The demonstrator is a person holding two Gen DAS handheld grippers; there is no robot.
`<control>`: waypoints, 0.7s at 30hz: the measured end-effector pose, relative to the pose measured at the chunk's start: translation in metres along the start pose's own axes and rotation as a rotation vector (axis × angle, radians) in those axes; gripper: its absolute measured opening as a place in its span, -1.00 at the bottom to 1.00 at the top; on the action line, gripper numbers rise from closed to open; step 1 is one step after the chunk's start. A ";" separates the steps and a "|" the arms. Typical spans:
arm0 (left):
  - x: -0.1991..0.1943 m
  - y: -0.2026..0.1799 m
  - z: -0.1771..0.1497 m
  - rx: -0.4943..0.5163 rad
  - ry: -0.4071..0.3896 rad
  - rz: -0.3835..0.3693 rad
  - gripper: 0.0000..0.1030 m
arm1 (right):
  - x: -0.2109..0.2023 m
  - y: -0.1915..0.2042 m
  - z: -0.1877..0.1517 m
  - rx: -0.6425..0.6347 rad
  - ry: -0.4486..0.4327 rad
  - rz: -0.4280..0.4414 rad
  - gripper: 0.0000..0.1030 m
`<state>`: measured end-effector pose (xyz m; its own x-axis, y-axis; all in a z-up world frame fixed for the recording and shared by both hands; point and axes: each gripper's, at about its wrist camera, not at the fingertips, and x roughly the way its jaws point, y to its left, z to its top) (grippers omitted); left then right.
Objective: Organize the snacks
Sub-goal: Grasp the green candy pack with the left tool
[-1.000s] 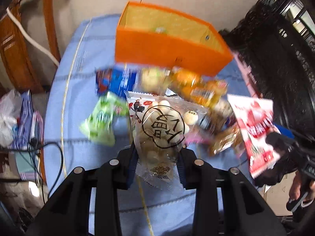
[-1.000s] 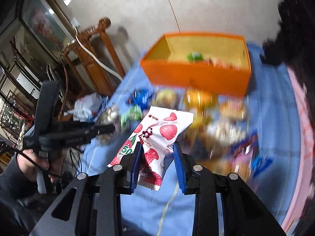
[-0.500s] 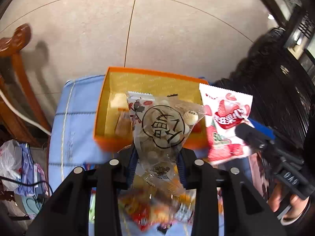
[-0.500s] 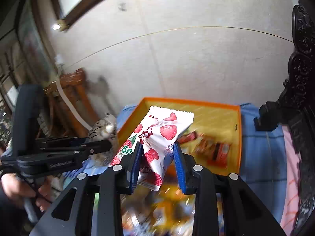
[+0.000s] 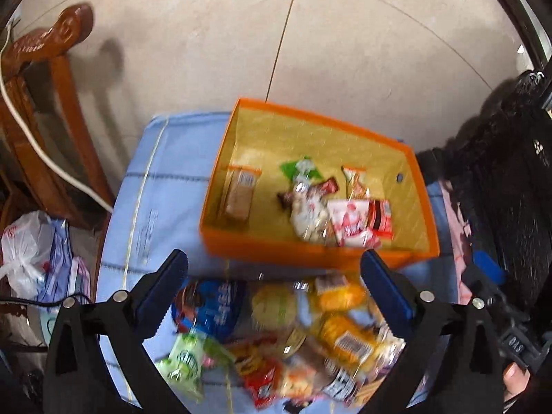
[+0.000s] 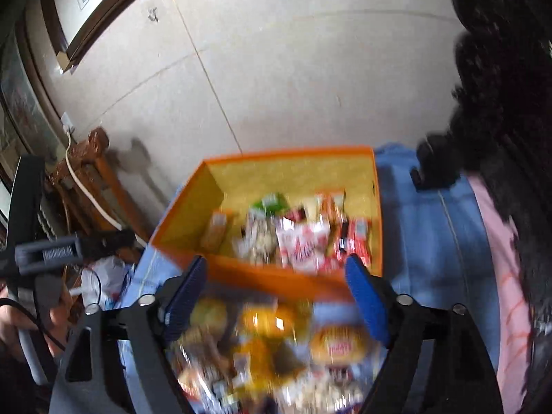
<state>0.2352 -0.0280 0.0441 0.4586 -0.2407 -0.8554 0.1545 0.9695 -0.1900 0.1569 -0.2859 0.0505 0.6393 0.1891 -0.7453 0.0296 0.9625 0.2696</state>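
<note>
I see my left gripper (image 5: 274, 272) with its jaws spread wide and nothing between them; they have just been opening. My right gripper (image 6: 276, 277) is likewise gaping and empty, its jaws also just opened. Both hang above the near wall of the orange cardboard box with a yellow lining (image 5: 303, 252), which sits on the pale blue tablecloth (image 5: 162, 186). Inside it lie the clear bag of round pale snacks (image 5: 307, 214) and the white-and-red strawberry packet (image 5: 352, 222), side by side, long axes running roughly from the near wall toward the far wall. The left view shows them sharply; the right view blurs them. A heap of loose wrapped snacks (image 5: 293, 338) lies just beside the box's near wall. Dark carved furniture (image 5: 500, 172) crowds the right.
</note>
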 end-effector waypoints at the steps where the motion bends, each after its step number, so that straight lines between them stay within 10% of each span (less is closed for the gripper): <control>1: -0.001 0.003 -0.009 0.001 0.010 0.002 0.91 | -0.004 -0.001 -0.012 -0.002 0.017 -0.008 0.73; 21: 0.033 0.003 -0.178 0.004 0.307 0.016 0.91 | -0.028 -0.007 -0.162 0.078 0.238 -0.051 0.89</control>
<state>0.0952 -0.0246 -0.0701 0.1753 -0.1996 -0.9641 0.1531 0.9729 -0.1736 0.0142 -0.2666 -0.0298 0.4368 0.1898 -0.8793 0.1228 0.9558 0.2672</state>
